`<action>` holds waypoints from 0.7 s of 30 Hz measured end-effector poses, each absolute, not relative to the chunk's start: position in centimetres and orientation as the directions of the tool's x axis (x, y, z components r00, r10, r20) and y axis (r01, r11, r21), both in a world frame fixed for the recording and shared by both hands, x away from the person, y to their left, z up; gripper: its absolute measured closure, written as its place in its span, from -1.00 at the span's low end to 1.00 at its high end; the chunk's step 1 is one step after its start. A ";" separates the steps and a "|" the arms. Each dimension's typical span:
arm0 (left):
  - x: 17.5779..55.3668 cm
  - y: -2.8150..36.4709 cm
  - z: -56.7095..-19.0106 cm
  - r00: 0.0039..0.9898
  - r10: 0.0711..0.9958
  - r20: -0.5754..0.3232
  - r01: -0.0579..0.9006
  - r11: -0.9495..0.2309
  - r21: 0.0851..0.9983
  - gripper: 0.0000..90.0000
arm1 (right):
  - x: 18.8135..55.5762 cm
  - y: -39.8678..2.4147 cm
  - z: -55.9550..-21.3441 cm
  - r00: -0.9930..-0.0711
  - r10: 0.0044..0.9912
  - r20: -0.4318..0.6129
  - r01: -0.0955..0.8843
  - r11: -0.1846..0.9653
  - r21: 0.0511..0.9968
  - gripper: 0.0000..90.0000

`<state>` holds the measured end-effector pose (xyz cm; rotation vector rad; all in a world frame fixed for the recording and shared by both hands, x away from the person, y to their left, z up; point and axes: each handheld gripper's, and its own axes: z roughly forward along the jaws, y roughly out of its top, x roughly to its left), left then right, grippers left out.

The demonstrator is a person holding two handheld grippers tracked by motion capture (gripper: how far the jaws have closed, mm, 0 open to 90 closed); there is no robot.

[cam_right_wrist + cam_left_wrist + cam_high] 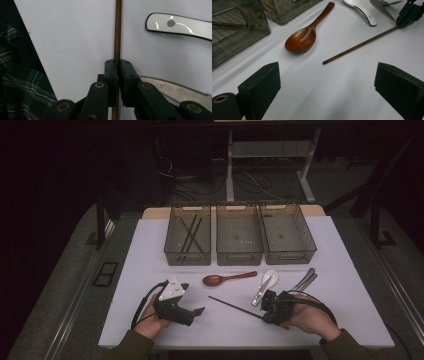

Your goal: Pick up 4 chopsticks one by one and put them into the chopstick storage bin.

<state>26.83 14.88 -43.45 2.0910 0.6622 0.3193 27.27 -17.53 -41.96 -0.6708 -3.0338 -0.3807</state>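
Table: white top carried three clear bins in a row at the far side.
Left bin: held two dark chopsticks lying lengthwise.
Middle bin: nothing visible inside.
Right bin: nothing visible inside.
Wooden spoon: lay just in front of the middle bin, bowl toward my left; in the left gripper view it sat ahead of my jaws, well apart from them.
White spoon: lay near the wooden spoon's handle end, just beside my right tongs.
Metal cutlery: lay to the right of the white spoon; a serrated blade showed next to my right jaws.
Loose chopstick: lay slantwise on the table between my two hands.
Left tongs: jaws spread wide, released, nothing between them.
Right tongs: jaws clenched on the loose chopstick, which ran straight out from between them across the table.
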 end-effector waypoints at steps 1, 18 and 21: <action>26.8 14.9 -43.4 0.824 0.567 -0.021 0.336 -0.459 0.822 -0.88 | 27.3 -17.6 -41.9 -0.907 0.415 0.067 0.419 0.876 0.240 0.87; 26.8 14.9 -43.4 0.824 0.567 -0.019 0.336 -0.460 0.822 -0.88 | 28.3 -19.3 -40.8 -0.889 0.440 0.125 0.452 0.802 0.391 0.87; 26.8 14.9 -43.4 0.824 0.567 -0.019 0.336 -0.460 0.822 -0.88 | 28.5 -19.6 -40.5 -0.889 0.438 0.131 0.450 0.786 0.424 0.87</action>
